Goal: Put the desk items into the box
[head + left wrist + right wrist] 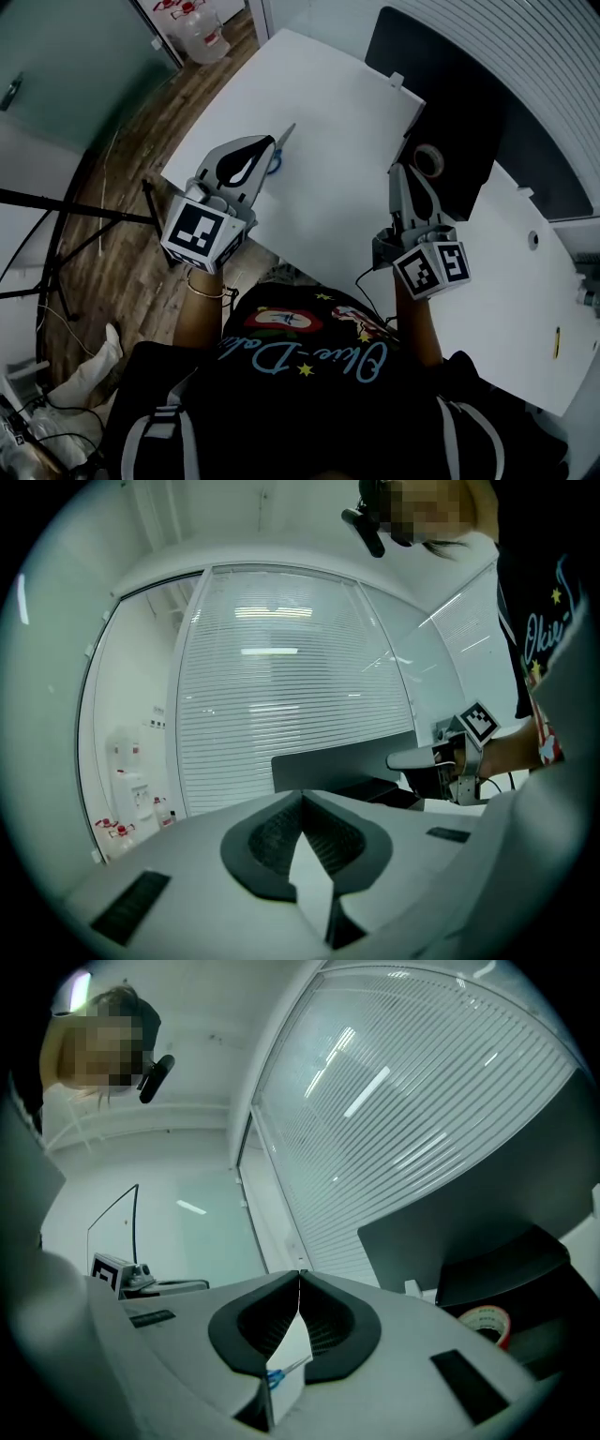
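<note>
A pair of blue-handled scissors [277, 153] lies on the white desk [328, 122], just past the tip of my left gripper [267, 141], and shows small between the right gripper's jaws [281, 1373]. A tape roll [430, 159] [487, 1322] lies within the black box [469, 103] [511, 1265] [342, 766]. My right gripper [398, 171] hovers beside the box's near-left corner, close to the roll. In both gripper views the jaws meet at the tips, left [300, 795] and right [300, 1274], with nothing held. The right gripper [450, 761] shows in the left gripper view.
The desk's near-left edge [211, 202] runs under my left gripper; wooden floor, tripod legs [75, 216] and water bottles [202, 33] lie beyond it. A small yellow item [556, 342] rests on the desk at far right. Window blinds [281, 696] stand behind the desk.
</note>
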Motion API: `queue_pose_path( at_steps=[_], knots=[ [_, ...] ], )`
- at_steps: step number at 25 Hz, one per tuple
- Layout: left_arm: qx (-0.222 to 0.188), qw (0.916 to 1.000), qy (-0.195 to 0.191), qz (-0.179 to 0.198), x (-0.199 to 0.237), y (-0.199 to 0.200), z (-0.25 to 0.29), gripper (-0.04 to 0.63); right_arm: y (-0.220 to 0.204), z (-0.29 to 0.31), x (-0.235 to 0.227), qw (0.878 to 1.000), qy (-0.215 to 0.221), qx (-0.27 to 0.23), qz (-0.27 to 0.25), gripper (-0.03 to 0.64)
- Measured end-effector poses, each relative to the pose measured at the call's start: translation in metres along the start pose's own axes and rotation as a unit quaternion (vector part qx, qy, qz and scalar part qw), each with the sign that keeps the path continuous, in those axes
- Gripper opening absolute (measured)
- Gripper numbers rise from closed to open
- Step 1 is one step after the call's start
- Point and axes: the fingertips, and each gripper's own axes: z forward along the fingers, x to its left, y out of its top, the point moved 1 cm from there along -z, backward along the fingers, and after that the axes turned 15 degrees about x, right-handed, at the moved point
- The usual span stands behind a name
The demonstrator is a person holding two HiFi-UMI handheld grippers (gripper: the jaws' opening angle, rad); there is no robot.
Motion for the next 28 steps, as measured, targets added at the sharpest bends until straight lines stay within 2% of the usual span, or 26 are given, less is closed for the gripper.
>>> queue_pose_path(
  at_steps=[5,14,28],
  knots=[
    [0.002,0.9996,0.016,-0.024,0.01,-0.006,-0.008,0.028,-0.003,0.013,0.005,1.0,0.018,0.01,-0.002,0.014],
    [0.008,0.9986,0.043,-0.029,0.031,-0.018,-0.016,0.028,-0.003,0.026,0.012,0.999,0.029,0.015,-0.006,0.014],
    [0.035,0.9977,0.033,-0.048,0.048,-0.063,0.005,0.028,0.002,0.018,0.002,1.0,-0.015,0.01,-0.012,0.014]
  ],
)
